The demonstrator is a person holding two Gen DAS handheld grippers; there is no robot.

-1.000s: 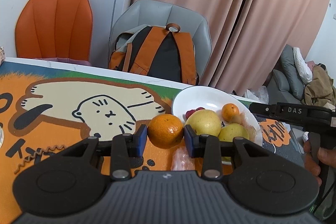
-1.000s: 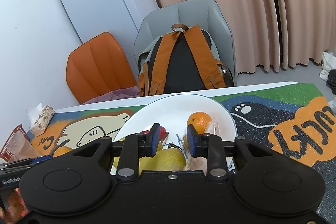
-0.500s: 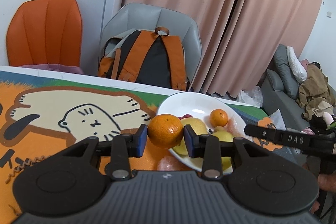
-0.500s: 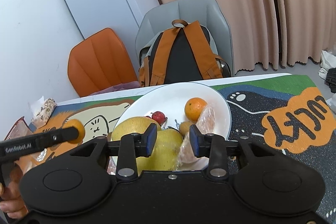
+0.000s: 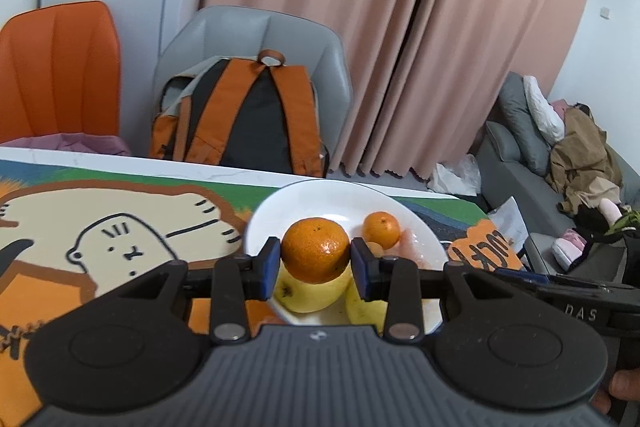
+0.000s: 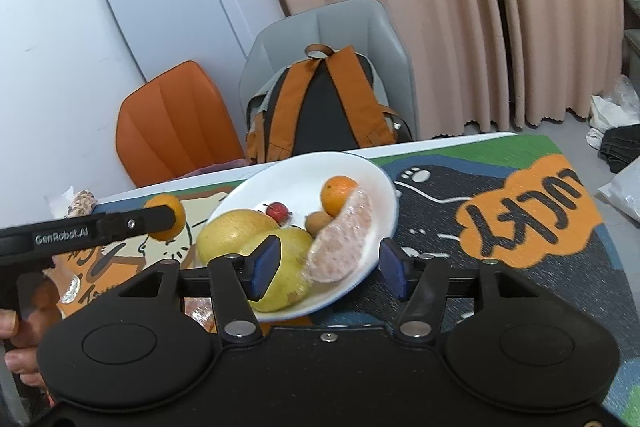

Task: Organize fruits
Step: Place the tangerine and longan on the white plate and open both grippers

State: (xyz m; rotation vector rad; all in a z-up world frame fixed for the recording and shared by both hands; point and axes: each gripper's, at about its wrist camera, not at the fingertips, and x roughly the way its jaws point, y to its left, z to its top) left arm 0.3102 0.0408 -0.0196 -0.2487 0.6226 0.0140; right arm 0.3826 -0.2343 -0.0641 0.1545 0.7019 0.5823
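Observation:
My left gripper [image 5: 315, 259] is shut on an orange [image 5: 315, 250] and holds it above the near left side of the white plate [image 5: 320, 199]. The right wrist view shows that orange [image 6: 170, 211] left of the plate [image 6: 380, 187]. On the plate lie a small orange [image 6: 338, 193], two yellow pears [image 6: 236, 233], a red fruit [image 6: 277, 211], a kiwi [image 6: 316, 221] and a wrapped pomelo piece [image 6: 342, 243]. My right gripper [image 6: 328, 271] is open and empty, just in front of the plate's near edge.
The plate sits on a cartoon-printed mat [image 5: 120, 227] on the table. A grey chair with an orange-black backpack [image 5: 240, 115] and an orange chair [image 5: 56, 67] stand behind the table. Wrapped snacks [image 6: 82, 201] lie at the far left. A sofa [image 5: 540, 155] stands to the right.
My left gripper has carried the orange to the right, from over the mat to over the plate. My right gripper has opened wider and drawn back from the fruit.

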